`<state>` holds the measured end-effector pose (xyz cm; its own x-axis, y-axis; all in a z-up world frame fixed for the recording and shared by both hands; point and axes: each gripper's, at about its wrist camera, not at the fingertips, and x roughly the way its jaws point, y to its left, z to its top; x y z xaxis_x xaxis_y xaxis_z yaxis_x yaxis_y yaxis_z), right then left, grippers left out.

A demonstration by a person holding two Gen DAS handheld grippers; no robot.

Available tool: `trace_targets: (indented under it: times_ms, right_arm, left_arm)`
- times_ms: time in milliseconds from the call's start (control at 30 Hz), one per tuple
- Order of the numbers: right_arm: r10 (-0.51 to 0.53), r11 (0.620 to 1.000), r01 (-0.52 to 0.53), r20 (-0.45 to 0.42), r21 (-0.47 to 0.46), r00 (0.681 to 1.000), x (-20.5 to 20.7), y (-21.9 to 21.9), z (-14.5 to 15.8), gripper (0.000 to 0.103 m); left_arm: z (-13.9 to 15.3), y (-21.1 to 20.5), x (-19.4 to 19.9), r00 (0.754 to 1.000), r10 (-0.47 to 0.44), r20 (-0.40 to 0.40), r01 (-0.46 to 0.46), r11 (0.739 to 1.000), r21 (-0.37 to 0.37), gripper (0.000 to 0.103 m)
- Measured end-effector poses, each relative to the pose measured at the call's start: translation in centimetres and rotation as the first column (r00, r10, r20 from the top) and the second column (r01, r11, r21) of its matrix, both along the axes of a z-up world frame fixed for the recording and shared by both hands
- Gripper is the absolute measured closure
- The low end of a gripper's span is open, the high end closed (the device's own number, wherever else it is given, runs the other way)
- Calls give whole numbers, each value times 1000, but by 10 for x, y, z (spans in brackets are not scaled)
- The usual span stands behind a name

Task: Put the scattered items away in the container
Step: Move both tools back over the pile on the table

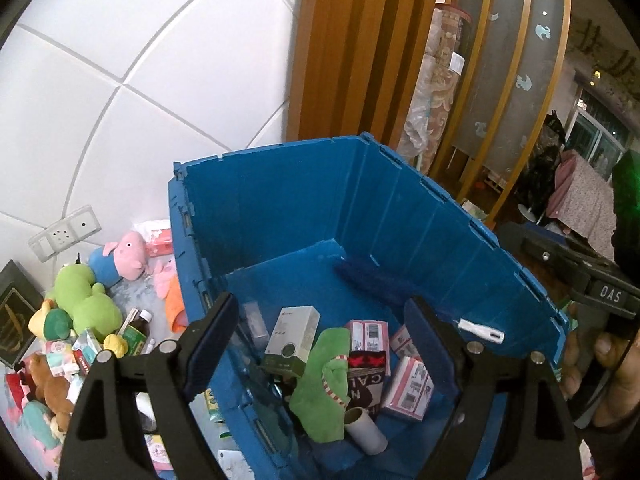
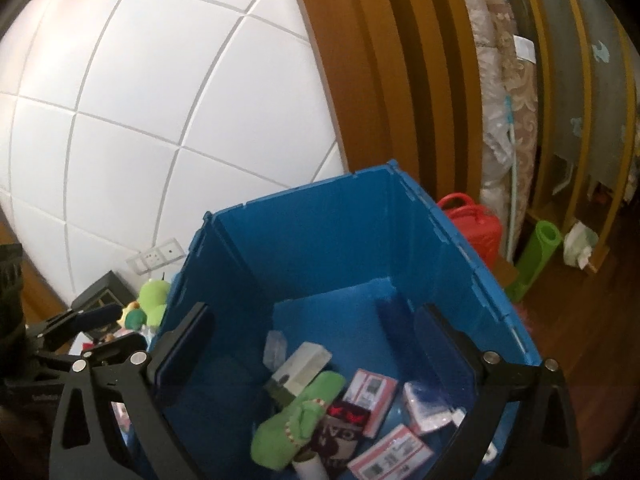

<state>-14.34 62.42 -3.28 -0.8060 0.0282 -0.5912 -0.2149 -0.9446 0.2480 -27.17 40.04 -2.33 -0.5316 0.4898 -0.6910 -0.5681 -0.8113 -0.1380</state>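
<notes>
A blue crate (image 1: 280, 208) (image 2: 320, 240) stands open below both grippers. Inside lie a green plush (image 1: 328, 384) (image 2: 296, 428), a white-and-green box (image 1: 292, 340), several pink boxes (image 1: 408, 388) and a cardboard tube (image 1: 366, 428). My left gripper (image 1: 320, 320) hangs open over the crate's near left wall with nothing between its fingers. My right gripper (image 2: 316, 344) hangs open above the crate, also with nothing between its fingers. Scattered to the crate's left are a green frog plush (image 1: 84, 296), a pig plush (image 1: 120, 256), small bottles and packets.
A white tiled wall with a socket (image 1: 64, 234) rises behind the toys. Beyond the crate stand wooden slats, a rolled carpet (image 2: 508, 120), a red canister (image 2: 476, 232) and a green rolled mat (image 2: 536, 260). A hand (image 1: 592, 360) holds the right gripper at the edge of the left wrist view.
</notes>
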Motion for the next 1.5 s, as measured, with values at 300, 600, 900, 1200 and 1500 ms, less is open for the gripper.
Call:
trace_targets:
  times_ms: [300, 600, 900, 1200, 1500]
  right_arm:
    - [56, 998, -56, -12, 26, 998, 11, -38, 12, 1]
    - [163, 985, -162, -17, 51, 987, 15, -112, 12, 1]
    - [281, 958, -281, 12, 53, 960, 6, -200, 0, 1]
    - [404, 908, -410, 85, 81, 911, -9, -307, -28, 1]
    - [509, 851, -524, 190, 41, 840, -20, -395, -91, 1]
  left_arm:
    - [10, -35, 19, 998, 51, -25, -51, 999, -3, 18]
    - [1, -121, 39, 988, 157, -3, -157, 988, 6, 18]
    - [-40, -237, 62, 952, 298, 66, -297, 954, -30, 18]
    - [-101, -378, 87, 859, 477, 186, -471, 879, -79, 18]
    - [-170, -494, 116, 728, 630, 271, -607, 776, -173, 18]
